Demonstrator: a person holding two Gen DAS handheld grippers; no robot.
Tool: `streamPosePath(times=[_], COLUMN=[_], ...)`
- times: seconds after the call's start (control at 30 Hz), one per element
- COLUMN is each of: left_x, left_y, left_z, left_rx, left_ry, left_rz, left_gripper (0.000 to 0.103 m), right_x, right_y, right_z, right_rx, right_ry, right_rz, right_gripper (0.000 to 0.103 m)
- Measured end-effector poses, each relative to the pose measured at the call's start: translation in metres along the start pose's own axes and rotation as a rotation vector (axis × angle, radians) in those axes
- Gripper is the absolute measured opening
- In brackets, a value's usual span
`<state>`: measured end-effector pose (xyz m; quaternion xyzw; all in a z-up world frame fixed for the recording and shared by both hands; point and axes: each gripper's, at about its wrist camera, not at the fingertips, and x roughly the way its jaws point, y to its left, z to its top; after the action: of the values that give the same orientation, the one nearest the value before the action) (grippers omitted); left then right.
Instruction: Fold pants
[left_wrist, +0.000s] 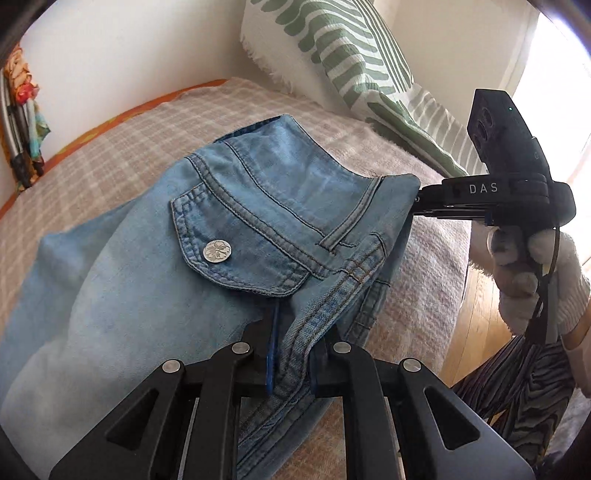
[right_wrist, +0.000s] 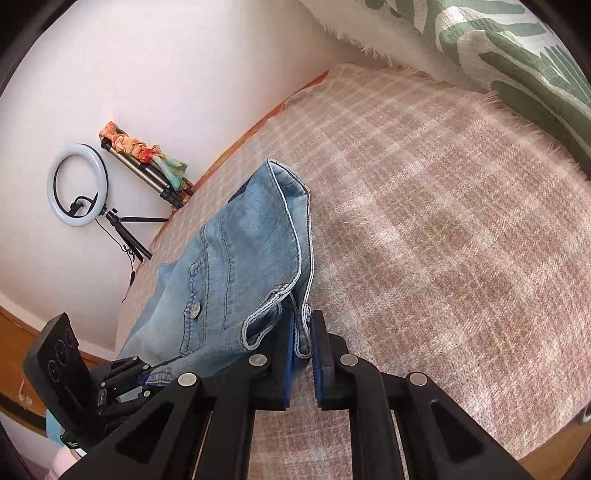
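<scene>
Light blue denim pants (left_wrist: 155, 280) lie on a checked beige blanket (left_wrist: 122, 151), back pocket with a silver button (left_wrist: 218, 251) facing up. My left gripper (left_wrist: 291, 343) is shut on the pants' side seam near the waistband. My right gripper (right_wrist: 301, 332) is shut on the waistband corner of the pants (right_wrist: 251, 236) and holds it lifted off the blanket (right_wrist: 443, 221). In the left wrist view the right gripper (left_wrist: 415, 206) pinches the raised waistband corner from the right. In the right wrist view the left gripper (right_wrist: 144, 376) grips the denim at the lower left.
A green-and-white leaf-pattern pillow (left_wrist: 347, 62) leans on the wall at the bed's head. A ring light on a tripod (right_wrist: 77, 184) and a folded tripod with a colourful scarf (right_wrist: 147, 162) stand by the white wall. Wooden floor (left_wrist: 476, 321) lies beyond the bed's edge.
</scene>
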<state>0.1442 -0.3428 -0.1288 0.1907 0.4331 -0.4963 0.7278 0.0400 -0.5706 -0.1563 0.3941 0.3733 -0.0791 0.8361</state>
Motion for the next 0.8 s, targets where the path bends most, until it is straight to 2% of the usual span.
streamPosePath(times=[0.07,0.13,0.27,0.33,0.4,0.5,0.57,0.67,0.8], left_x=[0.000,-0.003,-0.003,-0.007,-0.015,-0.039,-0.061,-0.097,-0.126], left_y=[-0.003,-0.005,-0.017,-0.022,-0.022,-0.013,-0.001,0.025,0.067], left_z=[0.001,-0.001,-0.013,-0.017,-0.021,-0.030,-0.038,-0.058,-0.094], left_rx=[0.021,0.025,0.020,0.026,0.008,-0.052,-0.101,-0.182,-0.287], left_ry=[-0.008,-0.017,0.005,0.005,0.004,-0.032,-0.070,-0.138,-0.154], left_rz=[0.009,0.009,-0.013,-0.021,-0.043,-0.064,-0.056,0.030,0.166], left_gripper=[0.010,0.009,0.009,0.015,0.019,0.022,0.023,0.024,0.025], right_x=[-0.004,-0.014,-0.028,-0.032,-0.033,-0.030,-0.026,-0.012,0.025], right_y=[-0.004,-0.010,-0.011,-0.002,0.011,0.036,0.053,0.086,0.144], right_z=[0.003,0.008,0.017,0.020,0.022,0.022,0.022,0.026,0.039], right_rx=[0.022,0.057,0.074,0.046,-0.006,-0.099,-0.146,-0.235,-0.467], right_ry=[-0.015,-0.052,-0.111,-0.133,-0.146,-0.149,-0.140,-0.101,-0.019], right_rz=[-0.005,-0.005,0.013,-0.017,-0.042,-0.061,-0.039,0.013,0.034], right_gripper=[0.018,0.037,0.040,0.044,0.045,0.048,0.051,0.059,0.071])
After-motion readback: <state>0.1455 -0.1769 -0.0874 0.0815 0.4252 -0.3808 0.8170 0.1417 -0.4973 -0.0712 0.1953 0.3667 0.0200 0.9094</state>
